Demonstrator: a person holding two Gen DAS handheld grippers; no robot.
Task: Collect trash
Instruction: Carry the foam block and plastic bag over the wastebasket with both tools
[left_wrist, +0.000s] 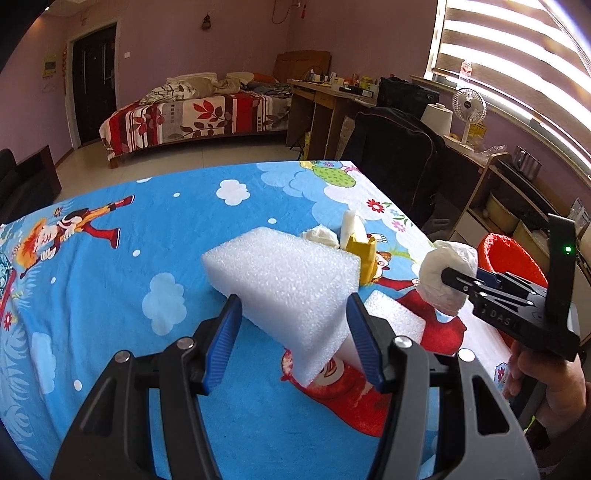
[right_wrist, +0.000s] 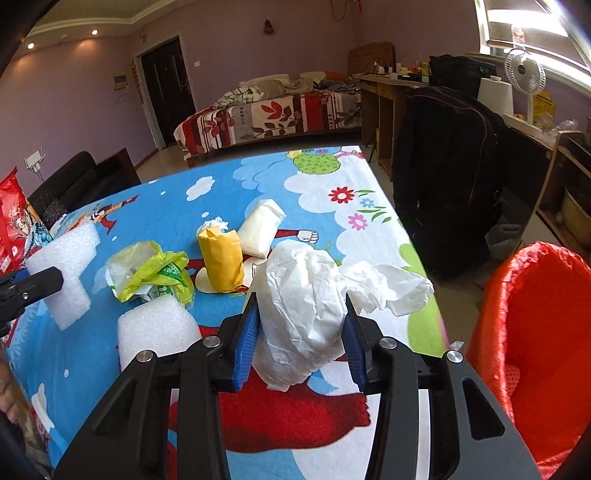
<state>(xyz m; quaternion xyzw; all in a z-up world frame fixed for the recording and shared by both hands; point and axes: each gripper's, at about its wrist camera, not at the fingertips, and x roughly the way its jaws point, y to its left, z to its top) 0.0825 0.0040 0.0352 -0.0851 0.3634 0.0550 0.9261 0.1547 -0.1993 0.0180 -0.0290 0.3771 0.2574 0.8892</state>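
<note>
White foam block sits clamped in the left gripper; the right gripper pinches crumpled tissue beside the red bin.

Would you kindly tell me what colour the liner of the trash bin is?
Bright red-orange liner; it shows best in the right wrist view.

Table under a blue cartoon-print cloth. On it: small foam block, green-yellow crumpled wrapper, upright yellow paper roll, cream packet just behind the roll.
</note>
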